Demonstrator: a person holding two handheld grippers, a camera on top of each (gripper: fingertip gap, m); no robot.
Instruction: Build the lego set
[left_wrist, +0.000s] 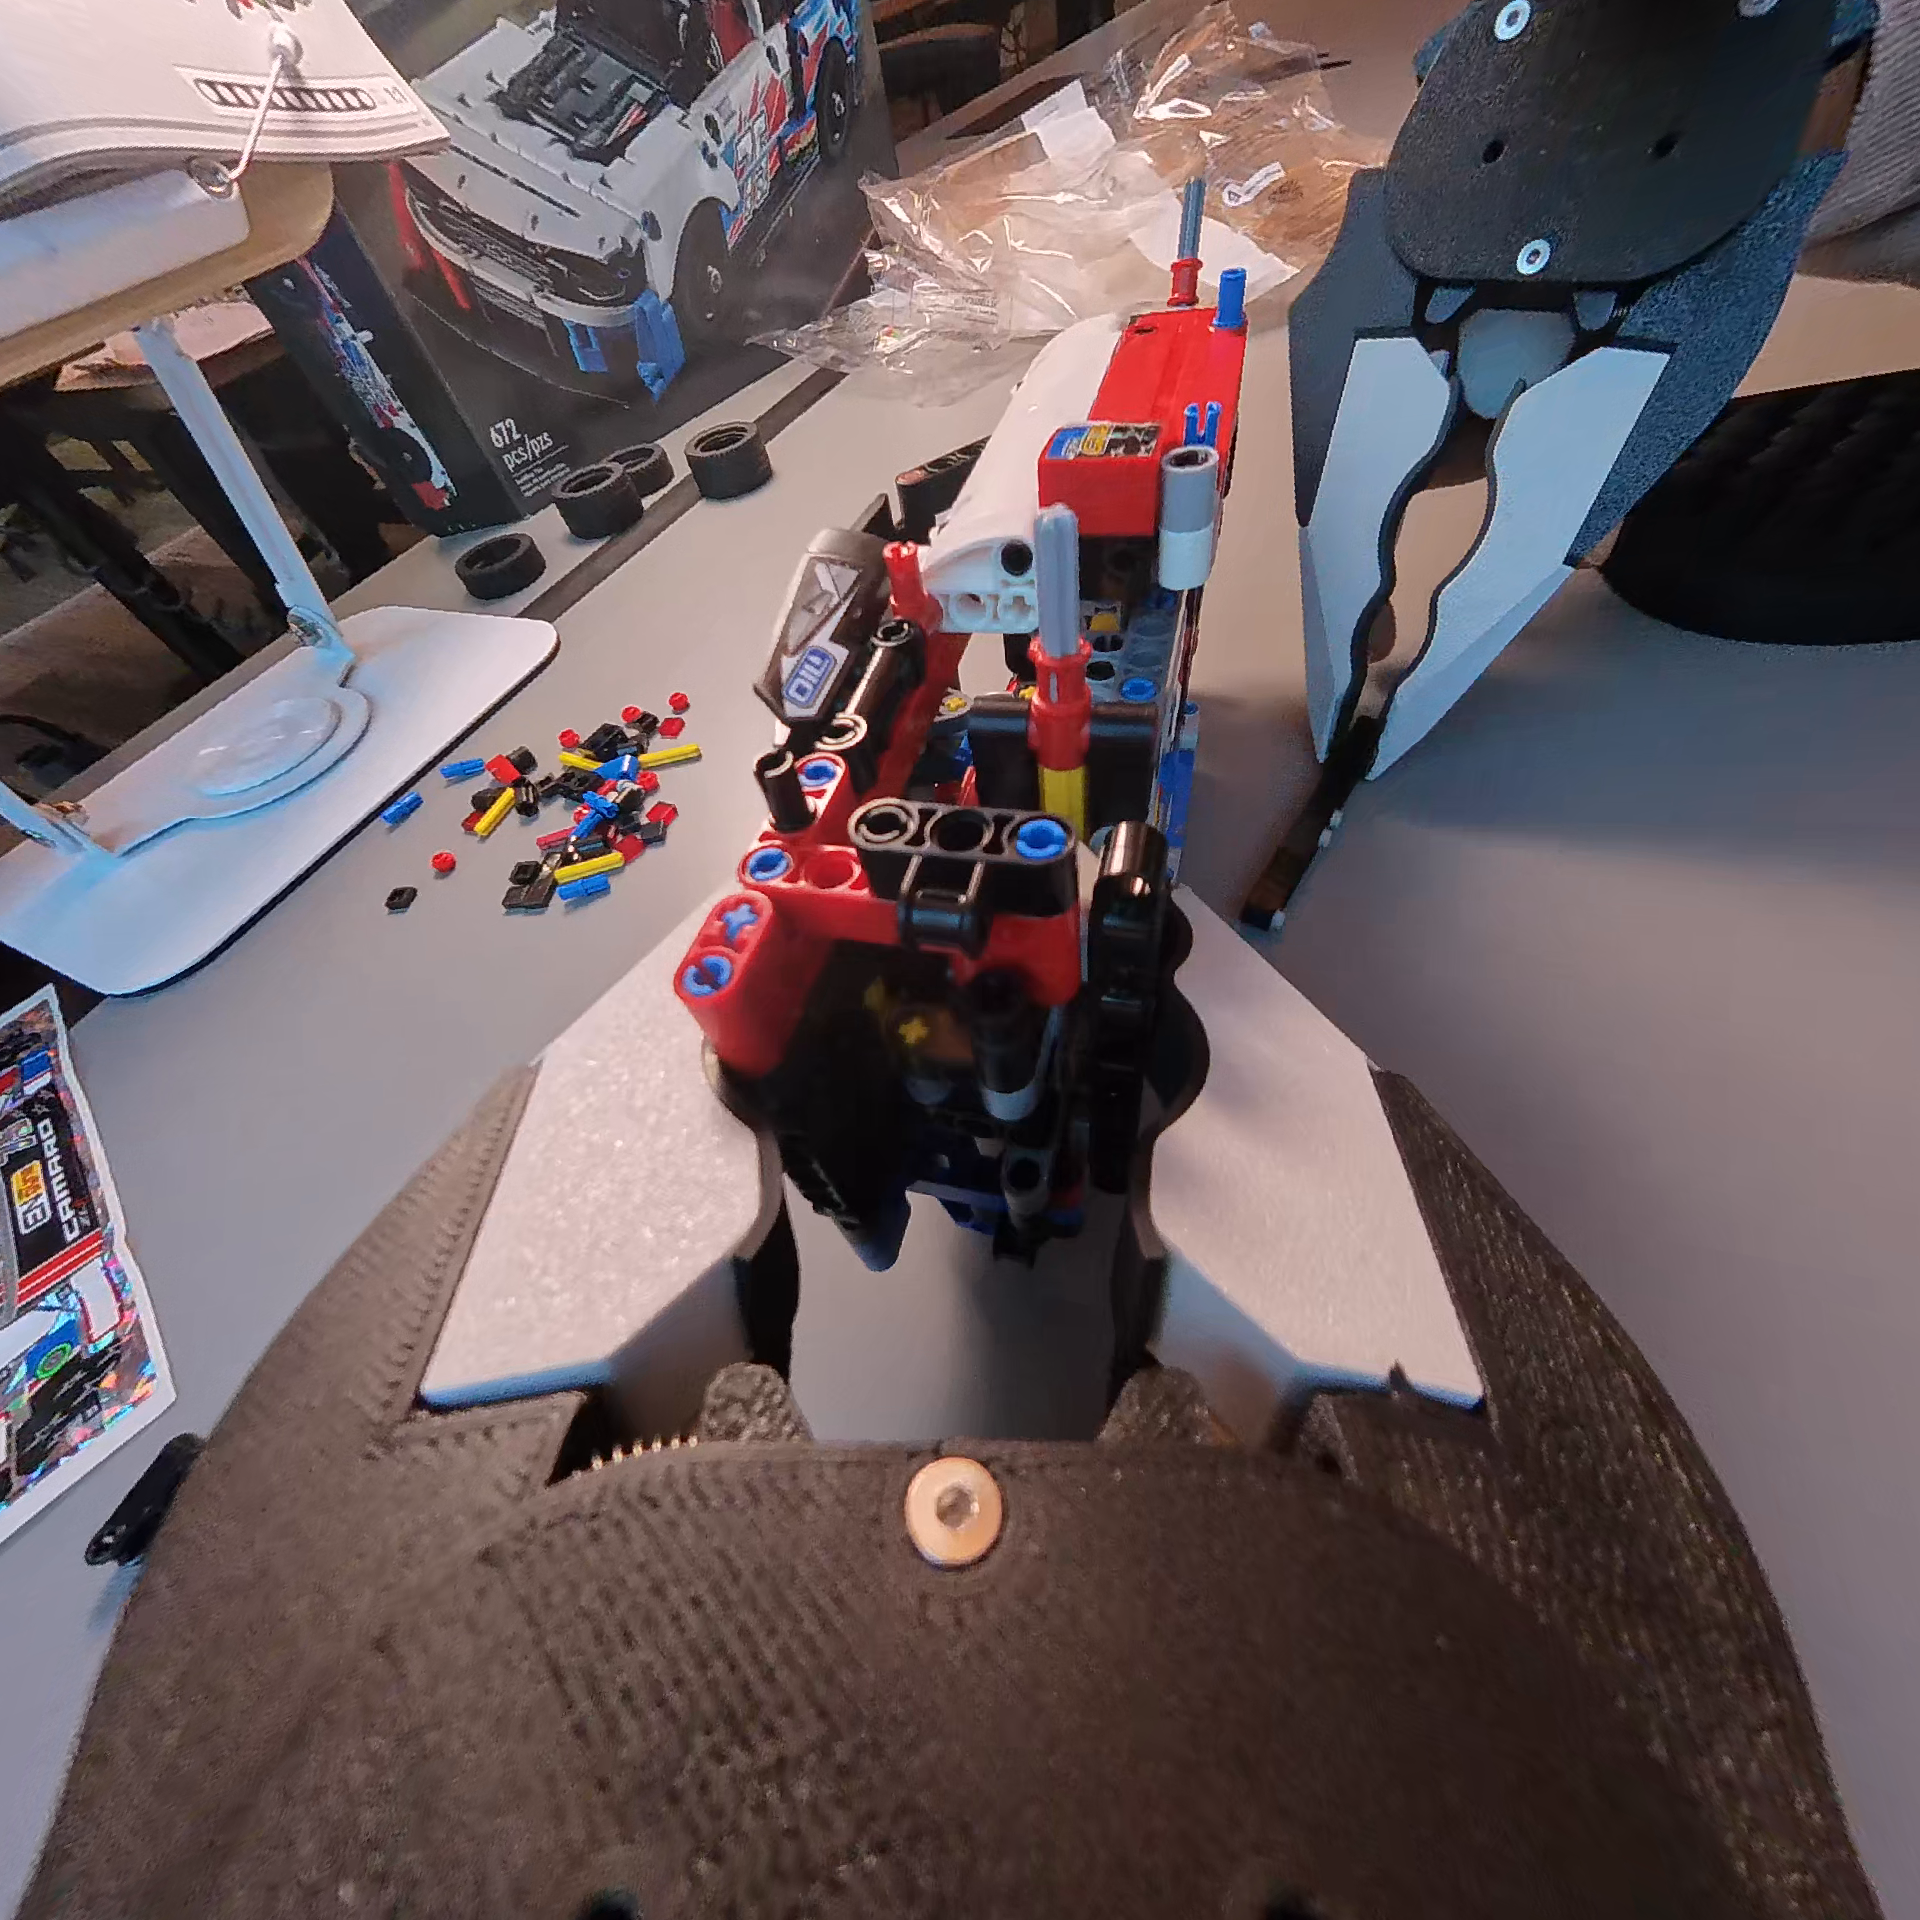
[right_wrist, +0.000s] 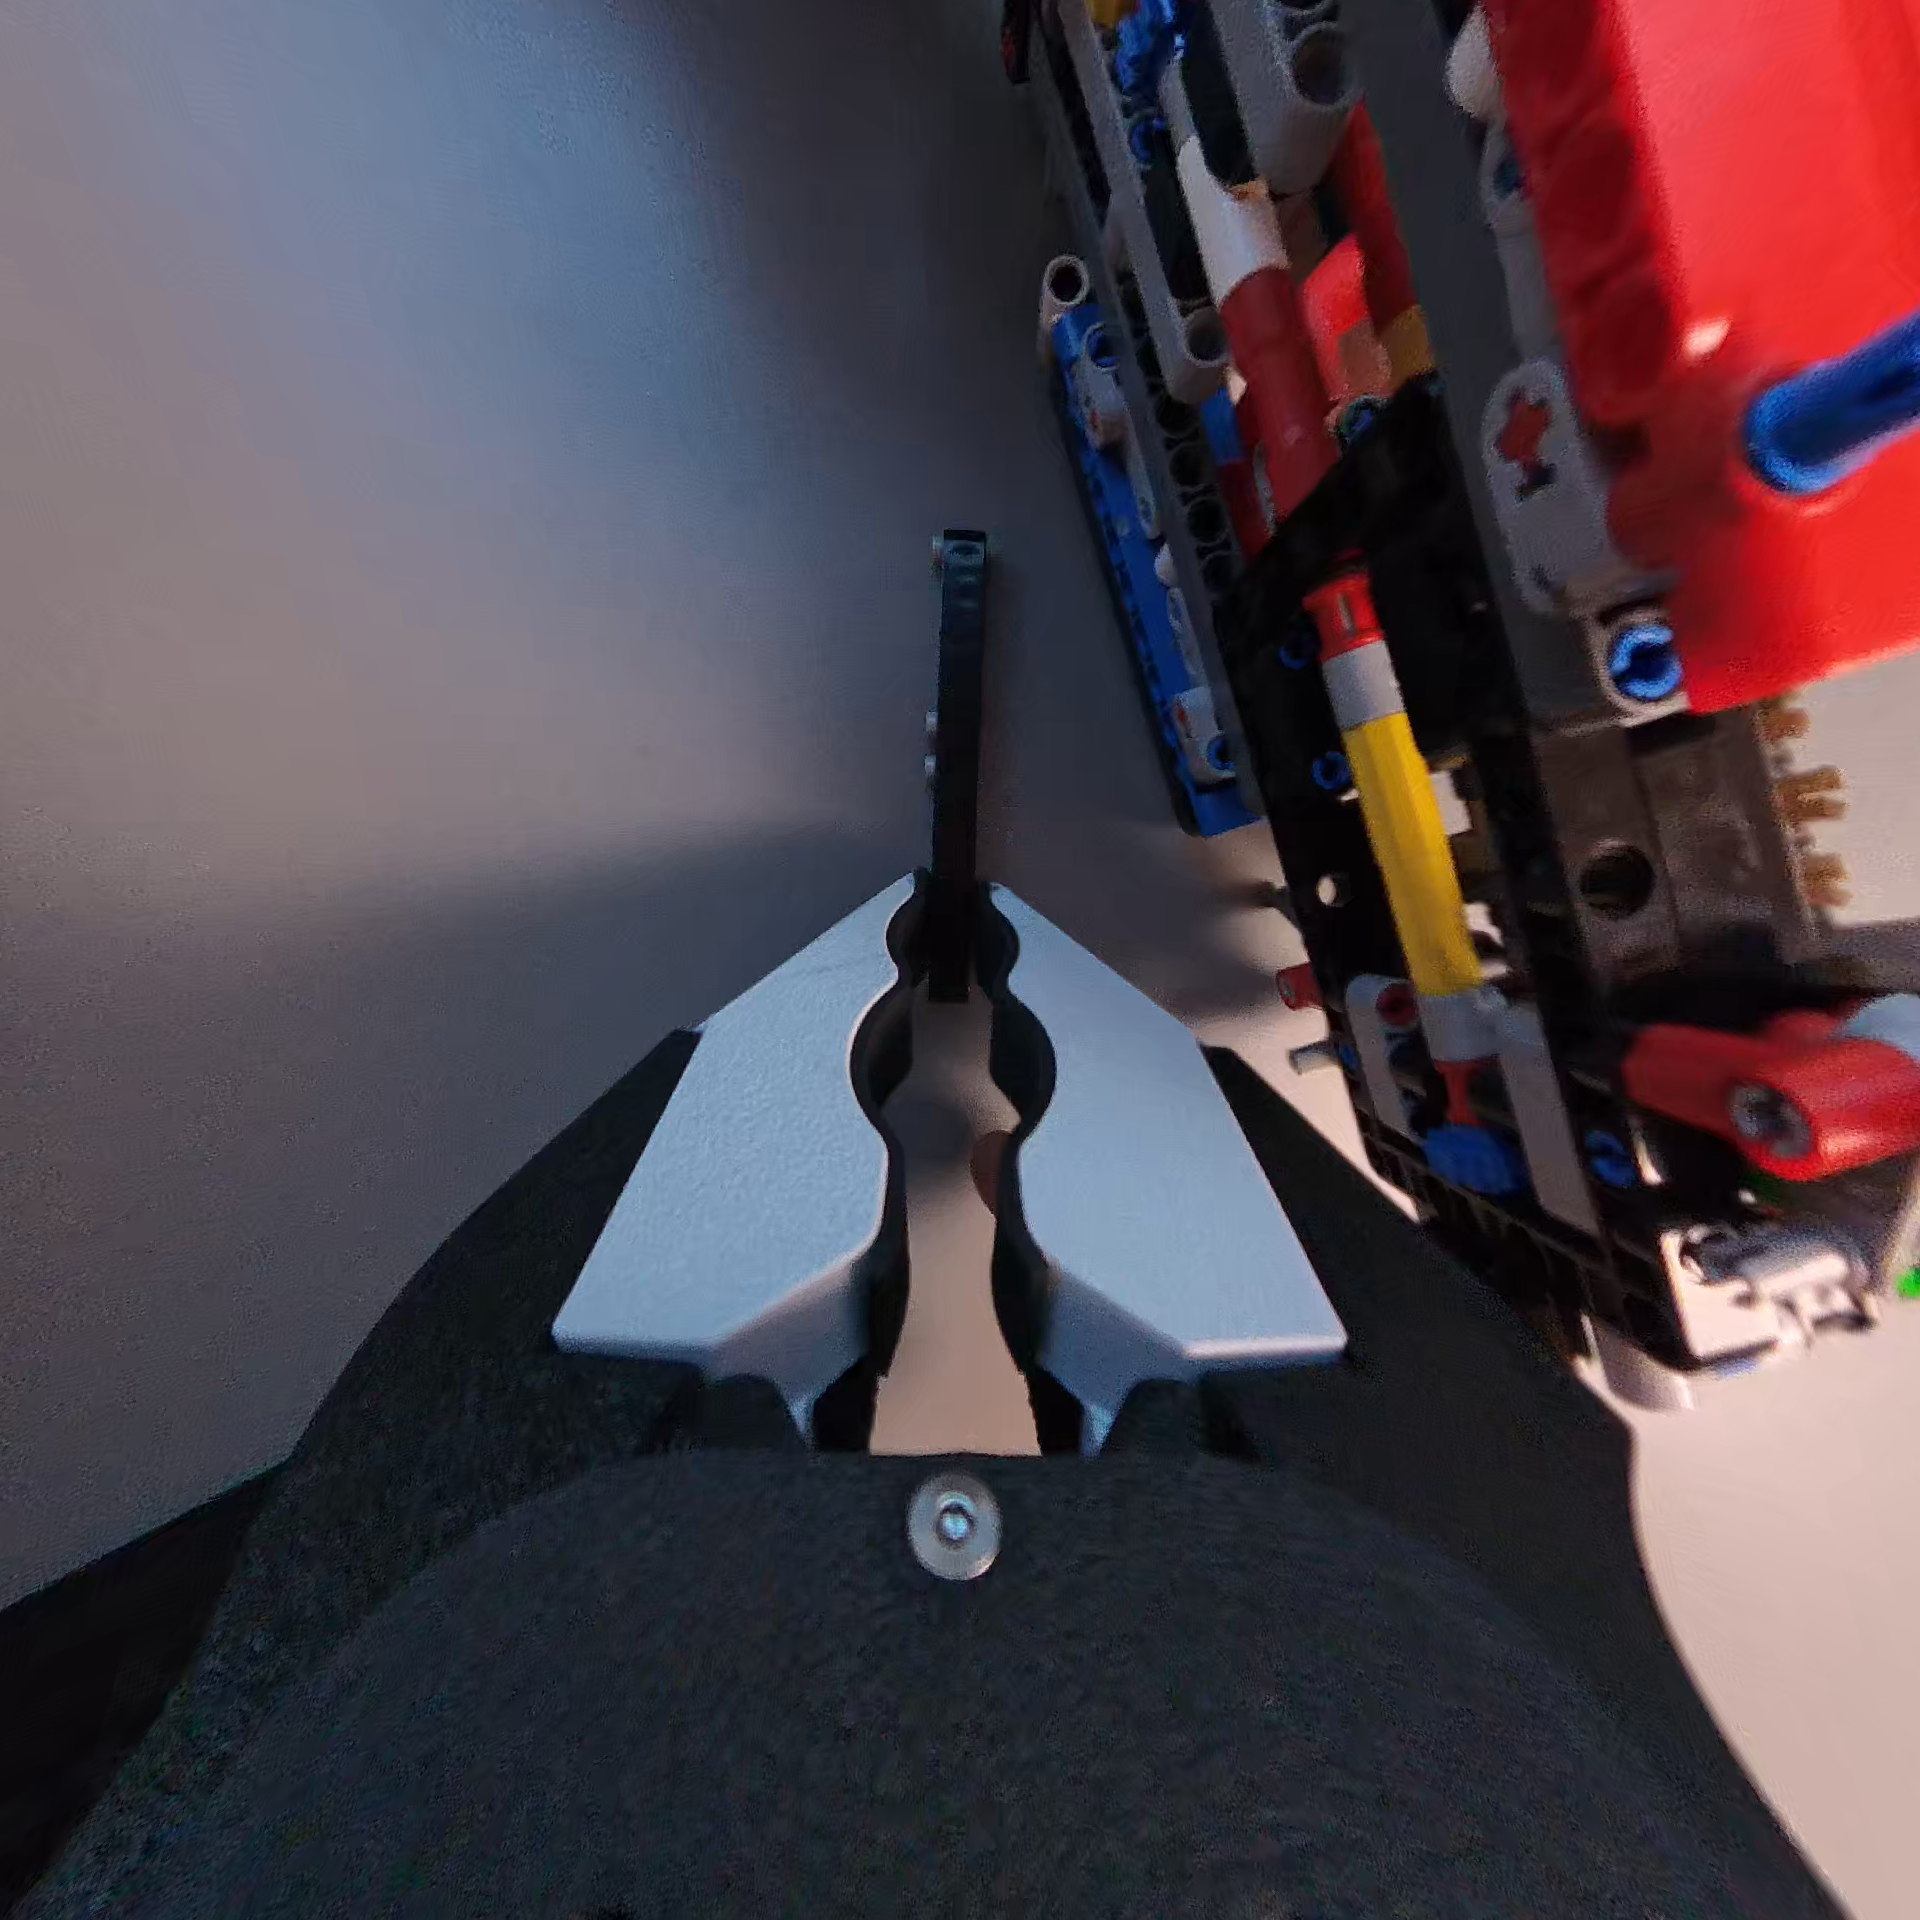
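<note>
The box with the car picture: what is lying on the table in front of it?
Four black tyres lie before the box, with clear plastic bags to their right. The stand hides the table further left.

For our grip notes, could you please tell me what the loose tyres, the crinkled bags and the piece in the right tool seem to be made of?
Tyres: probably rubber; matte black, ribbed tread.
Bags: thin clear plastic film; creased, with glinting folds.
Black beam, pinched at the right tool tips: likely hard moulded plastic; smooth, with a row of holes. Blur leaves the finish unsure.
</note>
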